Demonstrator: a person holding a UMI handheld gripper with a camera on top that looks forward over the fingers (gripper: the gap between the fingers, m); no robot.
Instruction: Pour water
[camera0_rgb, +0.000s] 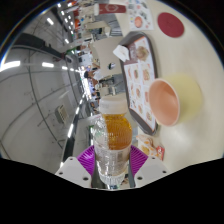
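Note:
My gripper (111, 166) is shut on a clear plastic bottle (113, 130). The bottle stands between the purple pads (88, 157) and both press on its ribbed clear part. Amber liquid fills the bottle's upper part, beyond the fingers. A peach-coloured cup (165, 98) sits to the right of the bottle on a white round surface (198, 88), apart from the bottle. The whole scene appears turned on its side in this view. No liquid is visibly leaving the bottle.
A tray (138, 60) with printed pictures or food items lies beyond the cup. A round red-and-white object (170, 21) is farther off. A small orange-patterned item (148, 147) lies by the right finger. To the left stretches a long room with strip lights.

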